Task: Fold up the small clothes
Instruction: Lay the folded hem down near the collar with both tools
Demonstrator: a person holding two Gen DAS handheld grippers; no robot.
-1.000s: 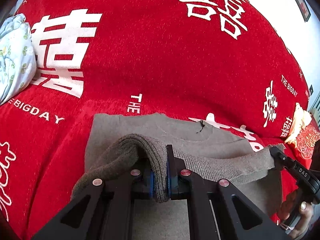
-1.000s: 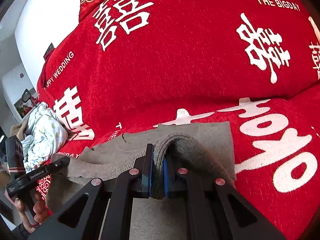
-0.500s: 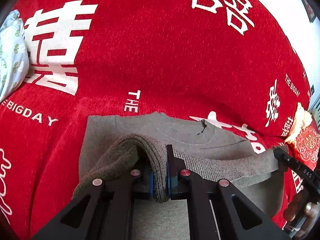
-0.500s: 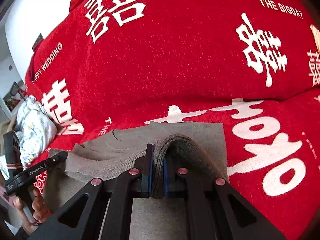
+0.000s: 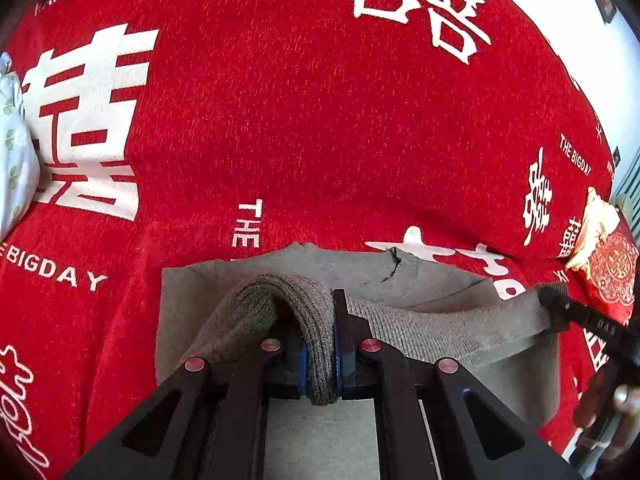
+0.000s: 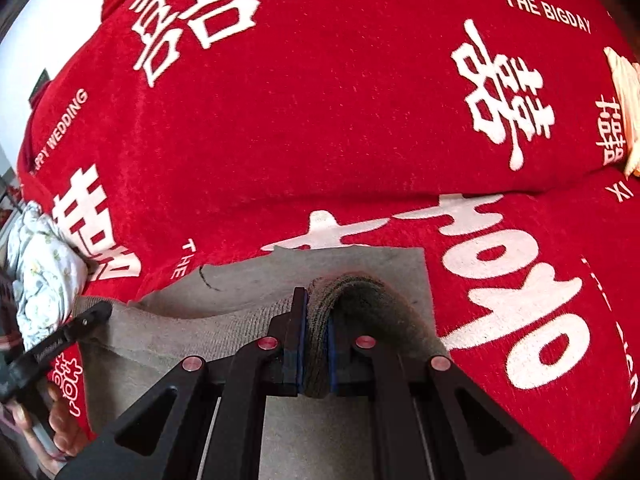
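Observation:
A small grey-brown knit garment (image 5: 280,276) lies on a red bedspread (image 5: 300,120) printed with white characters. My left gripper (image 5: 320,344) is shut on the garment's ribbed hem at its left end and holds it above the flat part. My right gripper (image 6: 316,344) is shut on the same hem at the right end, over the garment (image 6: 360,268). The hem stretches between the two grippers. The right gripper also shows in the left wrist view (image 5: 560,304), and the left gripper in the right wrist view (image 6: 92,316). A dark mark sits at the neckline (image 5: 394,268).
A bundle of white floral cloth (image 6: 44,272) lies at the left of the bedspread, also in the left wrist view (image 5: 12,152). A red and gold embroidered cushion (image 5: 608,264) and cream fabric lie at the right. White wall (image 6: 48,32) beyond the bed.
Both grippers have carried the lifted hem forward over the garment toward its neckline; less of the flat part shows ahead of them. Both grips stay shut.

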